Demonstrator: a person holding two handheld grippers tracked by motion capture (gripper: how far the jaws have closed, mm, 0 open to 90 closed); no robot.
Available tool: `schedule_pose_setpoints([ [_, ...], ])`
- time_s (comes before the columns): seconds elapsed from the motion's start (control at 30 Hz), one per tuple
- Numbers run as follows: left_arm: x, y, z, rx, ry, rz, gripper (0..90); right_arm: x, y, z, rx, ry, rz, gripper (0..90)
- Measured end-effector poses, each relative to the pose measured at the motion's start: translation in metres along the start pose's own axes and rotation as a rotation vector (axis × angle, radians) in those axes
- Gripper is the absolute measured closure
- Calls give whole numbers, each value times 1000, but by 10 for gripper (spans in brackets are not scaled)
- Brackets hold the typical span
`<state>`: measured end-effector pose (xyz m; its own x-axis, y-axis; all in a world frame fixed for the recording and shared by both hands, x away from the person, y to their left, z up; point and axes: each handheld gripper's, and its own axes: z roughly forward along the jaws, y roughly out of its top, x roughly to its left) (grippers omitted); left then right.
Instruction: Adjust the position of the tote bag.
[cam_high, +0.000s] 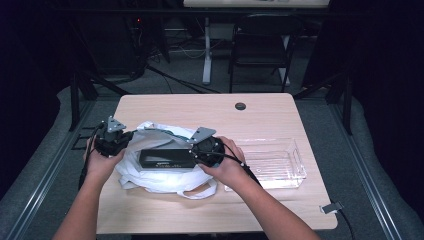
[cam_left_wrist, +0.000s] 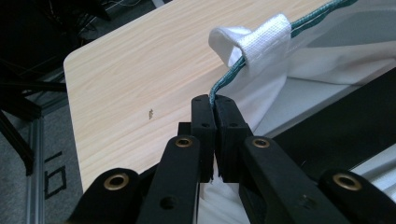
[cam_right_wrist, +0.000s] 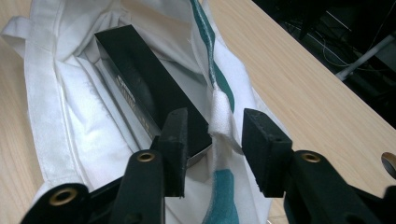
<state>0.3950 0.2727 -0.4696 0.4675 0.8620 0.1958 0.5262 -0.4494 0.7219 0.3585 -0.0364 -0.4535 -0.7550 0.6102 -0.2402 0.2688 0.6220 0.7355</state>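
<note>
White cloth bag (cam_high: 165, 170) lies flat on the table (cam_high: 200, 107), mouth spread. Black box (cam_high: 166, 158) sits inside the bag opening, so loading looks done, or at least this item is in. Left gripper (cam_left_wrist: 215, 103): jaws closed tight on the bag's green-edged rim (cam_left_wrist: 229, 77), just below a white handle loop (cam_left_wrist: 264, 37) that stands up beyond the jaw tips; the box's dark side lies to the right of these jaws. Right gripper (cam_right_wrist: 212, 140): jaws parted, a white handle strap (cam_right_wrist: 220, 116) and the green rim running between them, pads not pressing on it as far as can be seen. The box's near end (cam_right_wrist: 140, 88) lies just ahead of and partly behind the left-hand jaw of that pair. In the high view the right gripper (cam_high: 207, 150) sits at the box's right end, the left gripper (cam_high: 112, 140) at the bag's left edge. Clear plastic tray (cam_high: 280, 160) stands empty beside the bag, past the right hand. Judgement: one side of the mouth is secured; the opposite side is lined up but not yet gripped. Left to do, likely: close on the strap, then lift or shut the bag.
</note>
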Motion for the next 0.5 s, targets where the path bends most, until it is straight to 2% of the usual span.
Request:
schedule_pose_setpoints([
  [0.23, 0, 0, 0, -4, 5, -2, 881, -1, -1, 0, 17, -6, -13, 758],
  [0.3, 0, 0, 1, -4, 4, -5, 881, -2, -2, 1, 5, -2, -2, 773],
  [0.5, -1, 2, 1, 1, 3, 0, 881, -2, -2, 1, 19, -8, -8, 811],
])
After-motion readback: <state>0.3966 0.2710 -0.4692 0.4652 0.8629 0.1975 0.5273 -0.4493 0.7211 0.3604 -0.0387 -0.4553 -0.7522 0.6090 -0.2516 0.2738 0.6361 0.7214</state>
